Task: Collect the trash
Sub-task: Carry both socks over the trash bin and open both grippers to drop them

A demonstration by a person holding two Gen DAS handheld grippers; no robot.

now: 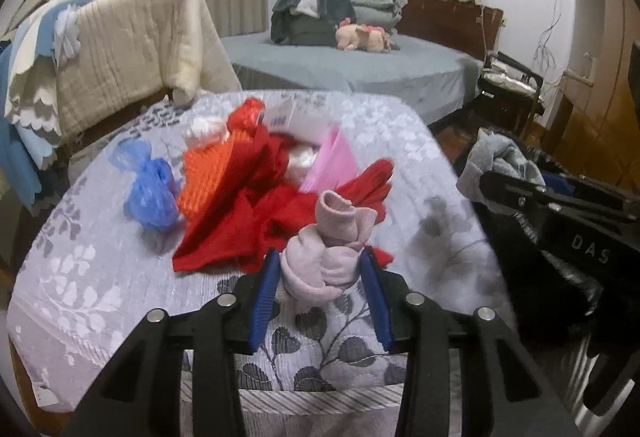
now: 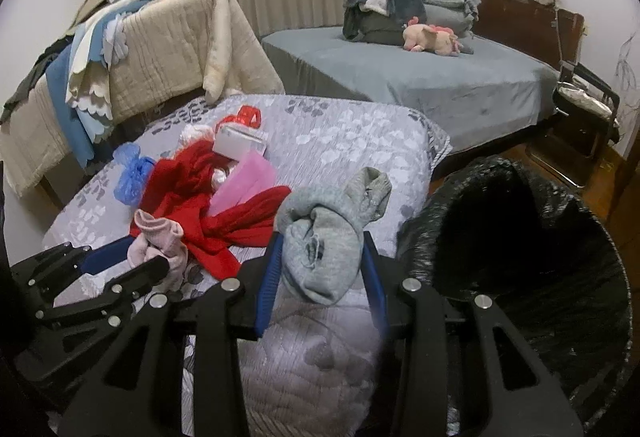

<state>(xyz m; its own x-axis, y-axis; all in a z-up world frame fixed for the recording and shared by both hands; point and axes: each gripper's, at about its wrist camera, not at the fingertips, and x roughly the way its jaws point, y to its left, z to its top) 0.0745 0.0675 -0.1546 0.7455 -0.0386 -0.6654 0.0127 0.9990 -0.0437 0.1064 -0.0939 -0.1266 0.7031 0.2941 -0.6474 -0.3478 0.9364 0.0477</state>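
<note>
Both hands are loaded. The right gripper (image 2: pixel 324 269) has a rolled grey sock (image 2: pixel 328 233) pinched between its blue pads, jaws part-closed and tight on the fabric, and it hangs just left of the bin lined with a black bag (image 2: pixel 520 237). That sock is clear of the covering and close to the bin's rim, so by my reckoning it only needs carrying across and letting go.

Over on the left, the left gripper (image 1: pixel 320 277) has a pale pink sock (image 1: pixel 328 245) bundled between its pads, jaws narrowed onto it on both sides. The bundle sits low, right at the near edge of the pile; whether it is off the patterned grey coverlet (image 1: pixel 400 141) I cannot tell.

Plenty is left. A red cloth (image 1: pixel 248 221) sprawls across the middle, with a knotted blue plastic bag (image 1: pixel 152 193) to its left, an orange netted piece (image 1: pixel 208 173), a pink plastic bag (image 1: pixel 332 161), and a small white box (image 2: pixel 240 143) at the back. The bin's inside reads dark, so what is already in there cannot be made out. Early going, I would say: two items in hand, most of the heap untouched.
</note>
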